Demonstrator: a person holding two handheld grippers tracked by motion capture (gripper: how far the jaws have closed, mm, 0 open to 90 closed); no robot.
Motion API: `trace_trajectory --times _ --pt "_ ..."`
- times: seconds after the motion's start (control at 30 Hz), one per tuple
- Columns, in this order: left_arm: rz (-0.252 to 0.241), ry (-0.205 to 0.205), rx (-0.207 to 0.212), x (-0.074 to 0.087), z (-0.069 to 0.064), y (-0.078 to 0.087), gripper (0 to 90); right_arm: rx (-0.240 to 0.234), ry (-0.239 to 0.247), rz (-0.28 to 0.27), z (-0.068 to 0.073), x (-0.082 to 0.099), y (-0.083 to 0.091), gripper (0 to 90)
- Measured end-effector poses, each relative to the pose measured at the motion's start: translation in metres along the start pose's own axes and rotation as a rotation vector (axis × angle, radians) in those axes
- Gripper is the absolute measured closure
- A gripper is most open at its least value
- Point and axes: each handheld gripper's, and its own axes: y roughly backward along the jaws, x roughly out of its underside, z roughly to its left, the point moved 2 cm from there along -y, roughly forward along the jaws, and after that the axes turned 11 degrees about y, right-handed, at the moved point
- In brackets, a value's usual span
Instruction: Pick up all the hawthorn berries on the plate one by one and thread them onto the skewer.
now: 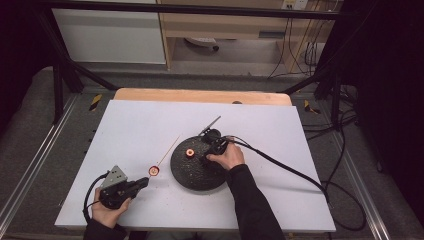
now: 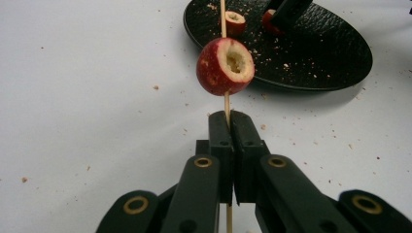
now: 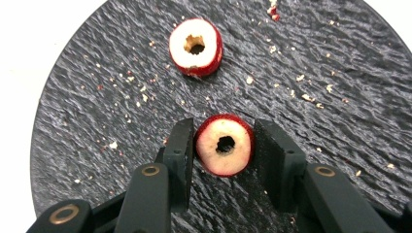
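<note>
Right gripper (image 3: 223,145) pinching cored fruit (image 3: 224,144) on plate (image 3: 340,136) | left gripper (image 2: 228,121) clamped on skewer (image 2: 226,104)

On the black plate (image 3: 340,121), the right gripper (image 3: 224,145) has its jaws pressed against both sides of a cored red fruit piece (image 3: 224,144). Another cored piece (image 3: 196,47) lies farther on the plate.

Grey carpeted floor (image 1: 30,130), wooden shelving (image 1: 220,22), black frame bars (image 1: 65,70), trailing cables (image 1: 300,45) behind the table.
</note>
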Motion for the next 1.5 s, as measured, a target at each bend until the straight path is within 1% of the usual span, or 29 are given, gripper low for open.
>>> trace_trajectory --times 0.07,0.23,0.33,0.4,0.43,0.6,0.67,0.87,0.93,0.97,1.03,1.07,1.13,1.2,1.27,1.3,1.33,1.5 --pt "0.001 -0.001 0.0 0.0 0.0 0.0 88.3 0.0 -0.007 -0.014 0.0 0.0 0.003 61.1" --pt "0.002 -0.002 -0.001 0.0 0.0 0.0 88.3 -0.001 -0.021 -0.031 0.001 -0.001 0.01 61.1" --pt "0.002 -0.004 -0.001 0.0 0.0 0.0 88.3 0.001 -0.021 -0.041 0.002 -0.001 0.013 61.2" --pt "0.003 -0.004 -0.001 0.0 -0.001 0.0 88.3 0.001 -0.033 -0.047 0.003 -0.001 0.015 61.2" --pt "0.003 -0.004 -0.002 0.0 -0.001 0.0 88.3 0.003 -0.028 -0.051 0.003 -0.001 0.016 61.2" --pt "-0.001 -0.004 -0.001 0.0 -0.001 0.0 88.3 0.008 -0.034 -0.072 0.005 0.0 0.023 61.3" --pt "0.0 -0.003 -0.001 0.0 -0.001 0.0 88.3 0.011 -0.046 -0.085 0.007 -0.001 0.028 61.3" --pt "-0.001 -0.002 -0.002 0.0 -0.001 0.0 88.3 0.017 -0.042 -0.116 0.008 0.0 0.035 61.3" --pt "-0.001 -0.003 -0.002 0.0 -0.001 0.0 88.3 0.016 -0.048 -0.129 0.01 0.0 0.038 61.3" --pt "0.0 -0.004 -0.002 0.0 -0.001 0.0 88.3 0.018 -0.043 -0.141 0.012 0.001 0.04 61.3" --pt "-0.001 -0.002 -0.002 0.0 -0.001 0.0 88.3 0.02 -0.04 -0.148 0.012 0.001 0.041 61.4" --pt "-0.002 -0.003 -0.001 0.0 -0.001 0.0 88.3 0.015 -0.048 -0.167 0.014 0.002 0.043 61.4" --pt "-0.002 -0.004 -0.002 0.0 -0.001 0.0 88.3 0.022 -0.049 -0.182 0.016 0.003 0.045 61.4" --pt "-0.003 -0.002 -0.002 0.0 -0.001 0.0 88.3 0.022 -0.049 -0.187 0.016 0.003 0.046 61.4" --pt "-0.004 -0.003 -0.001 0.0 -0.001 0.0 88.3 0.022 -0.052 -0.213 0.017 0.005 0.048 61.4" --pt "-0.004 -0.002 -0.001 0.0 -0.001 0.0 88.3 0.024 -0.064 -0.233 0.017 0.007 0.049 61.4" --pt "-0.004 -0.002 -0.001 0.0 -0.002 0.0 88.3 0.024 -0.064 -0.233 0.017 0.007 0.049 61.4" --pt "-0.005 -0.003 0.0 0.0 -0.002 0.001 88.3 0.024 -0.078 -0.281 0.017 0.014 0.051 61.4"
